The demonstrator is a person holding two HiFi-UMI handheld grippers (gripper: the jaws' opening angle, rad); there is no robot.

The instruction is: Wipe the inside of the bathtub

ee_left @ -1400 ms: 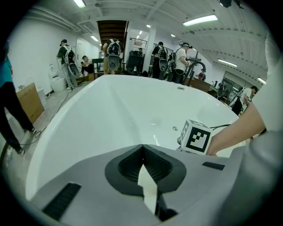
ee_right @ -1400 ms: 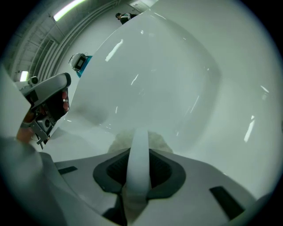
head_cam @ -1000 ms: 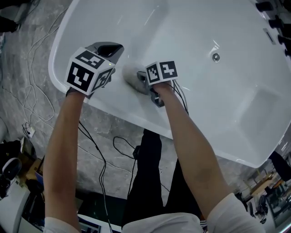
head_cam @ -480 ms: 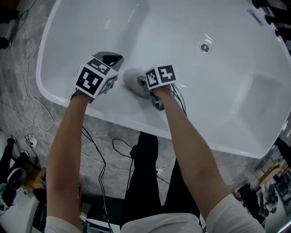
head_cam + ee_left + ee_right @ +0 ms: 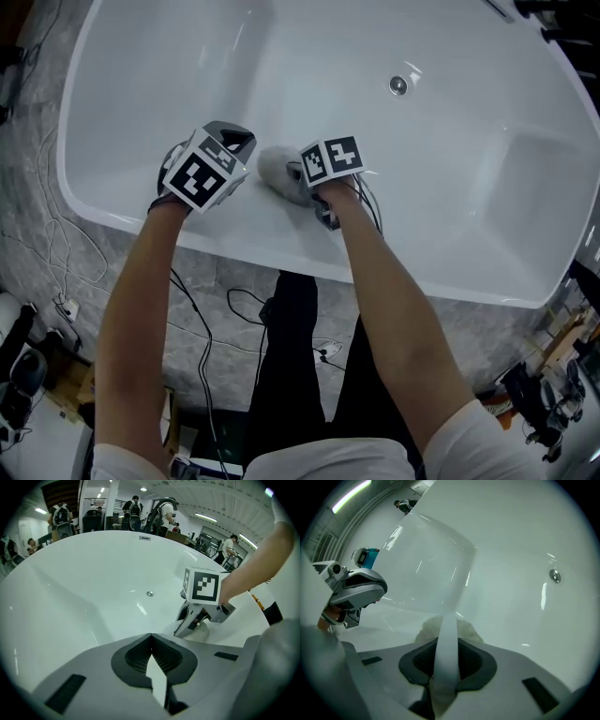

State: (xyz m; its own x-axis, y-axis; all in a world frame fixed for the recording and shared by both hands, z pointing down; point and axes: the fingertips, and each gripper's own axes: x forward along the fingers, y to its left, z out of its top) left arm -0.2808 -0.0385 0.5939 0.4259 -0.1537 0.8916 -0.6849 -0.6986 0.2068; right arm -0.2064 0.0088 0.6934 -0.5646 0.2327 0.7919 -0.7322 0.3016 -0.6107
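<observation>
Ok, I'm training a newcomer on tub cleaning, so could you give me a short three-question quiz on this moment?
1. True or false: the left gripper holds the fluffy grey cloth.
2. Where does the right gripper press that cloth? A: the near inner wall of the white bathtub; B: the tub's far wall; C: the tub's outer side.
3. Which small round metal fitting lies in the tub's bottom, apart from both grippers?
Key: 1 false, its jaws are shut on nothing; 2 A; 3 the drain.

White bathtub (image 5: 469,141); grey cloth (image 5: 275,167); grey marbled floor (image 5: 28,187).
</observation>
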